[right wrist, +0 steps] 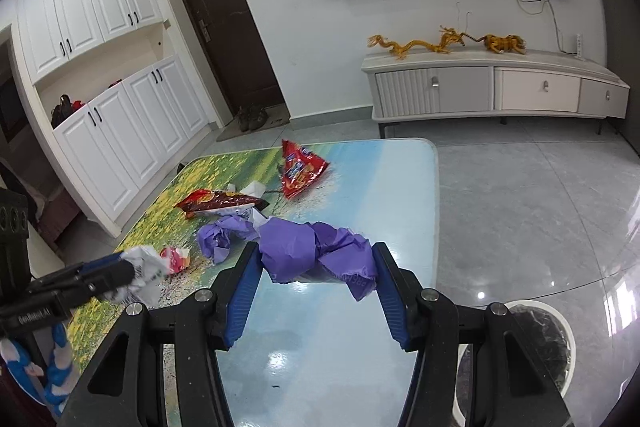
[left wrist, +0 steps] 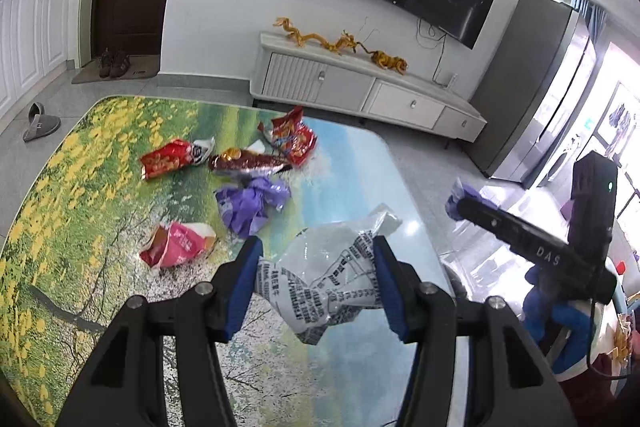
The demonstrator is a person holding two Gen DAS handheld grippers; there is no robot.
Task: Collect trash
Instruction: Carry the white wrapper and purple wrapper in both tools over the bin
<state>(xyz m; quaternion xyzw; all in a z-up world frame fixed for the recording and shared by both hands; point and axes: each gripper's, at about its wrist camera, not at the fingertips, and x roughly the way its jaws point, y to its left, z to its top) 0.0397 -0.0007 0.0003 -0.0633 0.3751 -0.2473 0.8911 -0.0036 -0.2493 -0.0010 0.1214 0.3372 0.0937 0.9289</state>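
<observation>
A: Left gripper (left wrist: 316, 259)?
B: Printed wrapper (left wrist: 320, 279) between jaws; snack bags (left wrist: 224, 159) ahead-left on table (left wrist: 80, 227).
A: Right gripper (right wrist: 316, 267)?
B: Crumpled bag (right wrist: 316, 247) between jaws; trash bin (right wrist: 560, 347) right, on floor.

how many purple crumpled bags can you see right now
2. One purple bag is pinched in the right tool. The other purple bag lies on the table beside the snack wrappers. More may hide underneath.
</observation>
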